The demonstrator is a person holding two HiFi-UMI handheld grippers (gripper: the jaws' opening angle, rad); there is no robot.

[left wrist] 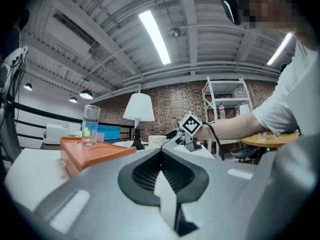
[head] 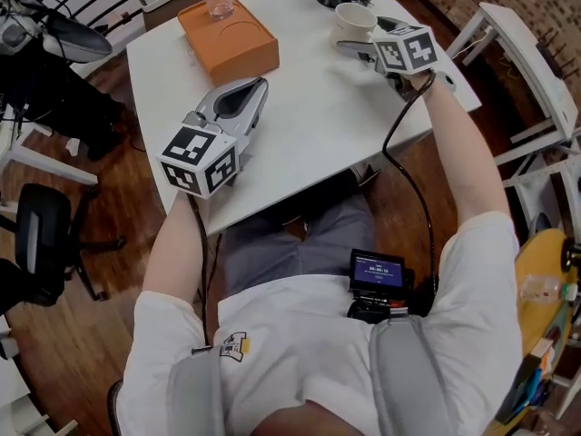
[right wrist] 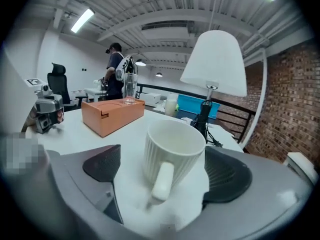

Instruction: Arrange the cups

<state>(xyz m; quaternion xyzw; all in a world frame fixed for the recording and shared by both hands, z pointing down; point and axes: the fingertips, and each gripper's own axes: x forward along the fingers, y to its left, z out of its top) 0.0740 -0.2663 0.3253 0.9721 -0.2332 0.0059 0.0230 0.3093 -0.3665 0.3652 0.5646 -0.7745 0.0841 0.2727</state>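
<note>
White mug (right wrist: 172,149) stands near the worktop's (head: 309,125) far right edge, between your right gripper's (right wrist: 165,176) open fingers (right wrist: 229,176), handle facing you. Centre on the body, keep clear of the handle, then squeeze. Left gripper (left wrist: 161,153) is closed and empty.

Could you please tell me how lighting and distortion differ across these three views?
Head view: even light, only faint shadows on the table. Left gripper view: fisheye bends the ceiling, strip light glares. Right gripper view: black vignette corners, white mug sharp, lampshade bright.
</note>
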